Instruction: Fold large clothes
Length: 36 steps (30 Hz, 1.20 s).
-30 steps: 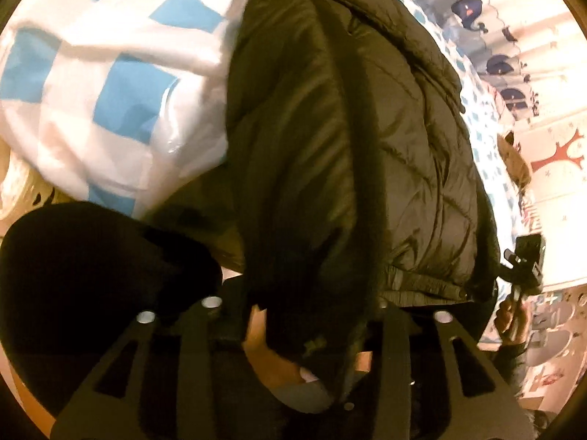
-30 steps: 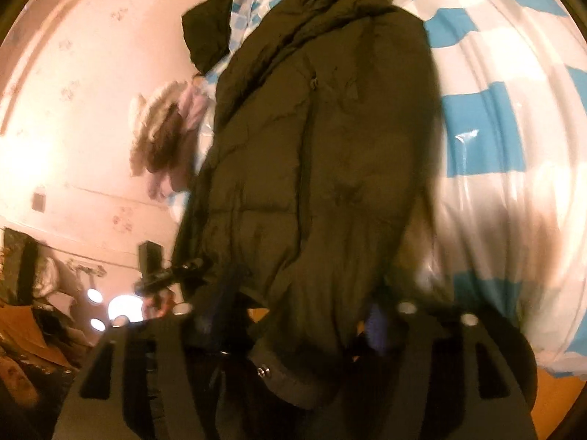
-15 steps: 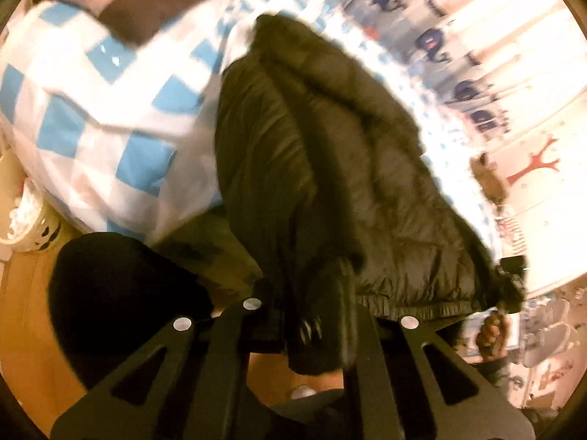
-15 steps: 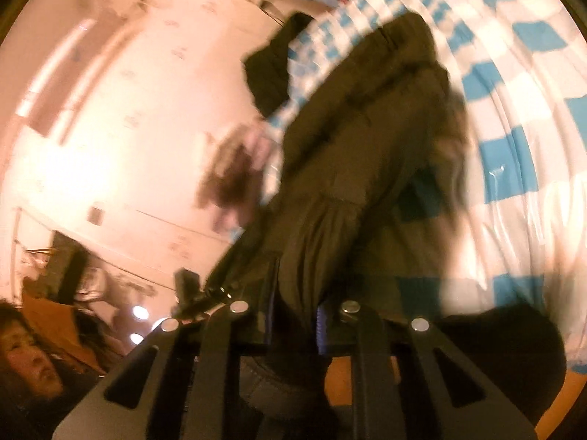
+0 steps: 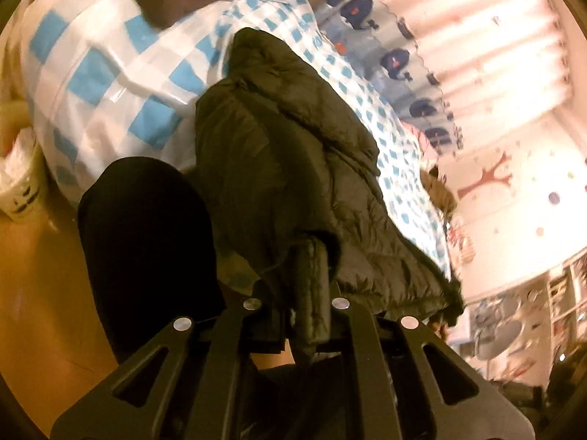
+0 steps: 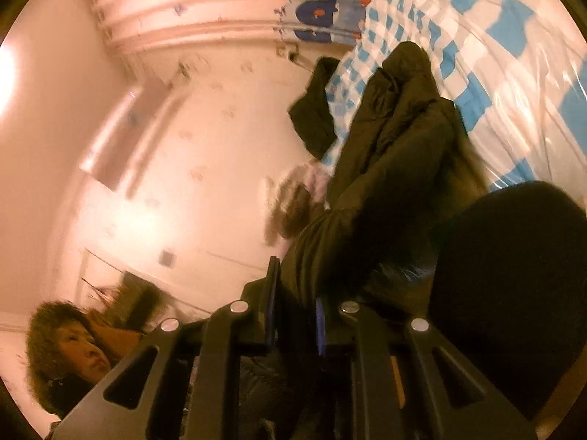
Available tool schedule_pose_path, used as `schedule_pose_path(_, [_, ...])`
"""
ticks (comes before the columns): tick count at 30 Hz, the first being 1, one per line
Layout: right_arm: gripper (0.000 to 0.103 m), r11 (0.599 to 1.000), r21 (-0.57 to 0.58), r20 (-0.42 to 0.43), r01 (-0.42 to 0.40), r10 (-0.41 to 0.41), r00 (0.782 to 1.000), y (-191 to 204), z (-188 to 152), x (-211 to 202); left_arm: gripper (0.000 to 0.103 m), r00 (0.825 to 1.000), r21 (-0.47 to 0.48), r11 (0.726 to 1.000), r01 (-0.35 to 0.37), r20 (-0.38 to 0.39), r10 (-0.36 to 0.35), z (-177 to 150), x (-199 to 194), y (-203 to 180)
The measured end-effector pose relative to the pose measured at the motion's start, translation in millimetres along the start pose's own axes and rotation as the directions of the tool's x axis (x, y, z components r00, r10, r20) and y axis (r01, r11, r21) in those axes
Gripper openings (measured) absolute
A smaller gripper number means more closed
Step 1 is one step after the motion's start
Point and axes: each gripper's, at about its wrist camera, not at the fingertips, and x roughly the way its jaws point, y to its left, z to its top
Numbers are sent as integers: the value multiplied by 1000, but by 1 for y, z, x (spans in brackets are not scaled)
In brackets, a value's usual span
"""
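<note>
Pinching the hem of the dark puffer jacket (image 5: 286, 168), the left gripper (image 5: 310, 315) has its fingers pressed onto a bunched cuff of fabric. The right gripper (image 6: 293, 315) likewise clamps a fold of the same jacket (image 6: 396, 154). It lies stretched over the blue-checked bed cover (image 5: 110, 73), running toward twelve o'clock. A black garment (image 6: 315, 110) hangs off the bed's edge at eleven o'clock.
</note>
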Motion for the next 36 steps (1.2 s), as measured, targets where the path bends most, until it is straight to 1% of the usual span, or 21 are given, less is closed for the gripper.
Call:
schedule_pose_path(2, [17,999,-31,21,-44,45,999,8,13,6,6,999,23,999,32,36,-32,11,-5,-10])
schedule_pose_path(4, [17,994,-78,36,-82,85,996,21,25,10,6,996,60,997,44,76,-48,26,-13,-25])
schedule_pose_path(7, [17,980,-140,60,-141,150,987,40,52,21,6,984,103,991,87,146,-102,58,-25,-48])
schedule_pose_path(9, [17,972,-170,78,-161,177,981,51,73,31,6,974,117,987,108,184,-129,81,-27,-60])
schedule_pose_path(13, [17,964,-207,108,-165,190,976,64,116,55,6,956,131,980,148,234,-176,132,-19,-82])
schedule_pose_path(14, [17,963,-213,118,-167,195,974,66,129,61,6,952,132,978,160,242,-189,151,-13,-87])
schedule_pose_path(18, [17,965,-223,147,-136,171,974,68,175,85,6,949,129,978,164,250,-192,204,12,-98])
schedule_pose_path(21, [17,973,-216,136,-78,109,985,61,206,110,6,956,124,981,150,236,-176,242,41,-104])
schedule_pose_path(23, [17,982,-188,72,-17,31,997,51,221,131,6,962,115,983,146,214,-168,263,65,-106])
schedule_pose_path(24, [18,980,-196,36,33,-26,999,49,222,137,6,964,113,983,146,206,-167,269,73,-106])
schedule_pose_path(25, [28,970,-224,19,93,-91,996,51,220,138,6,966,115,983,146,196,-166,273,81,-106])
schedule_pose_path(26, [59,952,-264,2,156,-161,987,54,215,136,6,970,124,982,141,183,-162,273,89,-108])
schedule_pose_path(27, [77,936,-293,-8,196,-207,978,56,210,131,6,972,134,982,135,174,-158,271,94,-108])
schedule_pose_path(28, [90,918,-319,-1,235,-248,969,59,203,117,6,975,143,982,126,164,-150,269,98,-109])
schedule_pose_path(30, [90,908,-341,2,242,-257,967,62,189,83,6,979,141,983,116,149,-137,267,105,-105])
schedule_pose_path(31, [92,900,-348,20,262,-273,962,62,182,68,6,981,136,984,111,145,-130,266,107,-102])
schedule_pose_path(32, [97,879,-364,46,308,-314,948,64,175,52,6,983,133,986,99,141,-118,266,110,-99])
schedule_pose_path(33, [96,854,-378,58,356,-362,930,62,168,40,6,984,126,988,92,139,-109,267,111,-95])
schedule_pose_path(34, [96,839,-379,54,391,-402,914,58,164,36,6,985,112,990,86,138,-101,268,112,-93])
schedule_pose_path(35, [96,814,-380,40,440,-461,887,53,161,36,6,986,105,991,80,137,-94,269,113,-91])
schedule_pose_path(36, [96,798,-386,25,463,-493,870,49,160,40,6,987,106,992,70,138,-85,268,114,-91])
